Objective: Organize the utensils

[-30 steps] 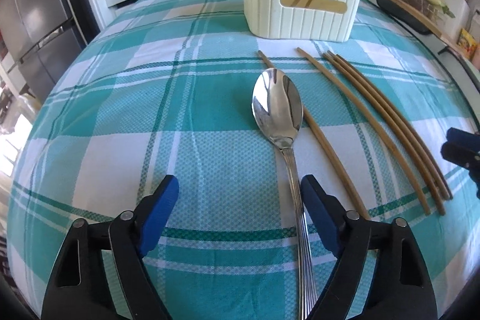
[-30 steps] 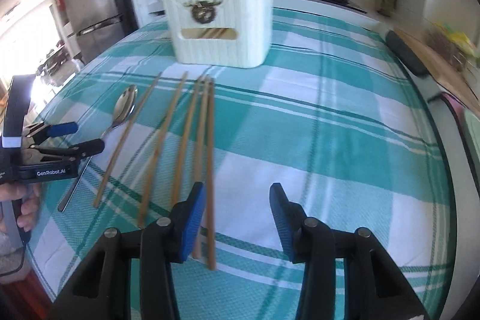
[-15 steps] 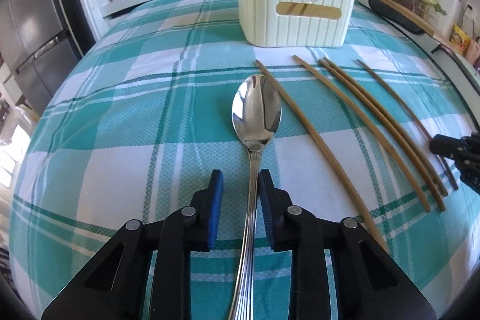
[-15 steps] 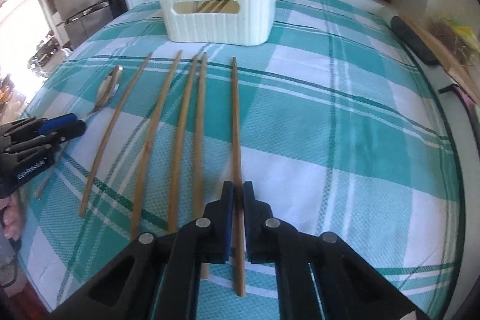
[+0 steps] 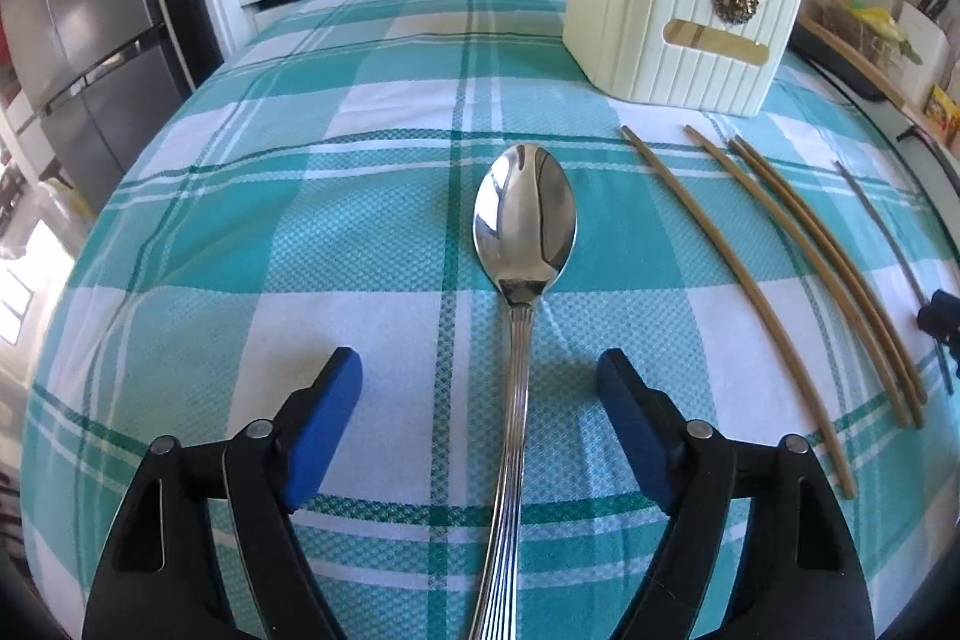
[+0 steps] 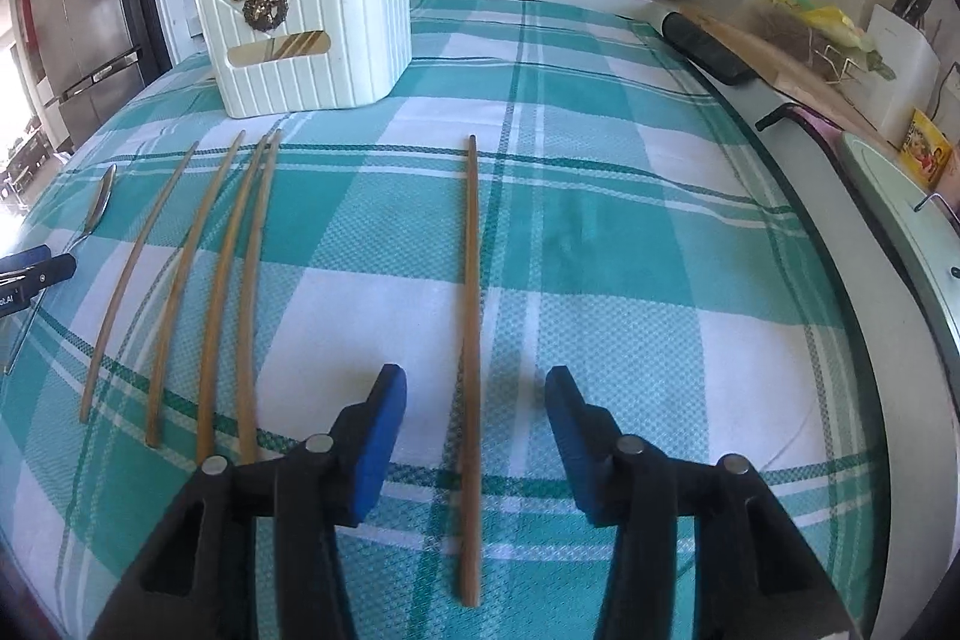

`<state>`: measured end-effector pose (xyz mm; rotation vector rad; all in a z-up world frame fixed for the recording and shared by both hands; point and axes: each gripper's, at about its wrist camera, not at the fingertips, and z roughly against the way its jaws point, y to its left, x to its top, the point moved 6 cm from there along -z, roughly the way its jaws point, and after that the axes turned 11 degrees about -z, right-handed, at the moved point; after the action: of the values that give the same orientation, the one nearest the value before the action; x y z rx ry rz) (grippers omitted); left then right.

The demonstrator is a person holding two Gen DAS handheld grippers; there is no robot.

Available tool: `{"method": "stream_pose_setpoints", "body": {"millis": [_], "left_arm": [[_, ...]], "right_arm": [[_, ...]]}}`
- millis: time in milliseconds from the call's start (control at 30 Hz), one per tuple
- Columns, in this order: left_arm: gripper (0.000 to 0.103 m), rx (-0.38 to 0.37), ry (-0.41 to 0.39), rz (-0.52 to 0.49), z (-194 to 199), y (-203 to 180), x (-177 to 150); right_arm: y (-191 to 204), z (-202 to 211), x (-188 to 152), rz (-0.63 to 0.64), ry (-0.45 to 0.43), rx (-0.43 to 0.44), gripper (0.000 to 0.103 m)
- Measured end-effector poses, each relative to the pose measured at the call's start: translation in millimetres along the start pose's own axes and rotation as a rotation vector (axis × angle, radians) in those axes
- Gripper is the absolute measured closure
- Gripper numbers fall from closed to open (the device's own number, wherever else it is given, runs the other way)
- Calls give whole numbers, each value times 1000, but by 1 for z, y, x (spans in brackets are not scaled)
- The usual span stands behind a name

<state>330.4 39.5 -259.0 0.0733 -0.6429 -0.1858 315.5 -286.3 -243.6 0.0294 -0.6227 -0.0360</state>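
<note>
Long silver metal spoon (image 5: 521, 340) handle runs lengthwise between left gripper (image 5: 480, 382) jaws, opening, untouched; right gripper (image 6: 476, 400) jaws, opening, straddle lone bamboo chopstick (image 6: 470, 316) likewise.

Wide bare cloth on the table (image 5: 252, 232) left of the spoon (image 5: 523, 244). Clear strip between the lone chopstick (image 6: 471, 280) and the four chopsticks (image 6: 228, 268). Blocked behind by the white holder (image 6: 318, 40). Open room toward the table's right edge.

Left wrist view: low, close, angled down at checked tablecloth (image 5: 336, 232). Right wrist view: likewise, further right. Shared: cream holder (image 5: 678, 34) (image 6: 312, 34), chopsticks (four together) (image 5: 798, 250) (image 6: 222, 274).
</note>
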Motion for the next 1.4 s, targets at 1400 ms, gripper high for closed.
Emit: {"method": "stream_pose_setpoints", "body": {"millis": [1400], "left_arm": [[0,-2,23,15,-7,5,0]], "right_arm": [[-2,-12,10,-2,-25,48,50]]}}
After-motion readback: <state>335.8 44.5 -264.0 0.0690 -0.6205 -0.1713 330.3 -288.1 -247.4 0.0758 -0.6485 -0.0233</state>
